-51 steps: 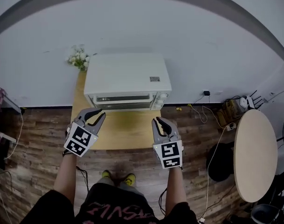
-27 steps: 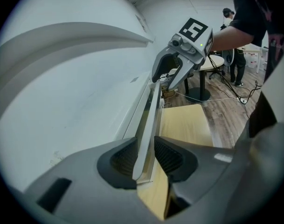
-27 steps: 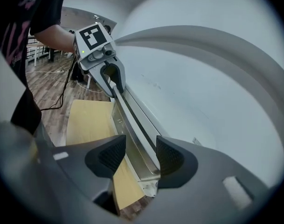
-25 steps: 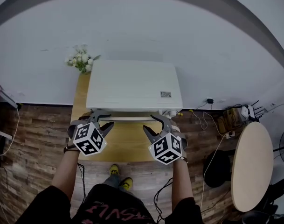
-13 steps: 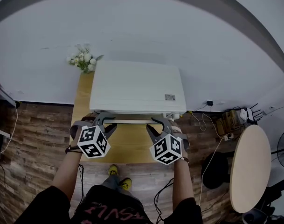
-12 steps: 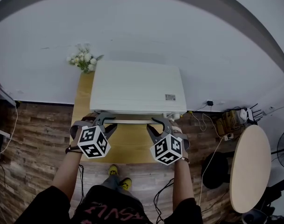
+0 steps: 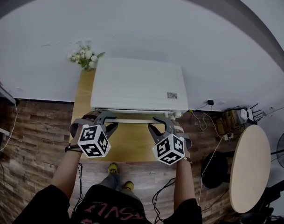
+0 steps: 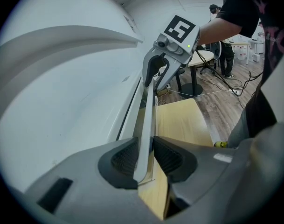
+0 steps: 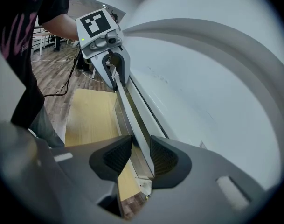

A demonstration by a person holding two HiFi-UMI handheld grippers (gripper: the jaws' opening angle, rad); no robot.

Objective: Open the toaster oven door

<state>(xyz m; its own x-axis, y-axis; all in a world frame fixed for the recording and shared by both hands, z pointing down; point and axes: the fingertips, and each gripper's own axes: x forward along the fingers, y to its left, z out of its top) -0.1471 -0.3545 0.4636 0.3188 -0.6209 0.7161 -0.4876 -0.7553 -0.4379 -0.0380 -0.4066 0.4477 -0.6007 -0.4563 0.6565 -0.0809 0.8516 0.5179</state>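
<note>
A white toaster oven (image 7: 137, 84) stands on a small wooden table (image 7: 128, 141) against the wall. Its door is closed, and a long pale handle bar (image 7: 135, 121) runs along the door's top front edge. My left gripper (image 7: 106, 121) grips the bar's left end. In the left gripper view the handle (image 8: 148, 111) is pinched between the pads of that gripper (image 8: 144, 157), whose jaws have just been closing. My right gripper (image 7: 163, 122) holds the bar's right end. In the right gripper view the handle (image 9: 130, 118) is pinched between the pads of that gripper (image 9: 141, 155), whose jaws closed within the last second.
A small bunch of white flowers (image 7: 85, 59) sits at the table's back left corner. A round table (image 7: 249, 166) stands to the right, with cables and a power strip (image 7: 228, 125) on the wooden floor. My feet (image 7: 118, 171) are at the table's front edge.
Both grippers came forward from above the table to the oven's handle bar. The right jaws have narrowed onto it. In the last half second the hands have barely moved.
</note>
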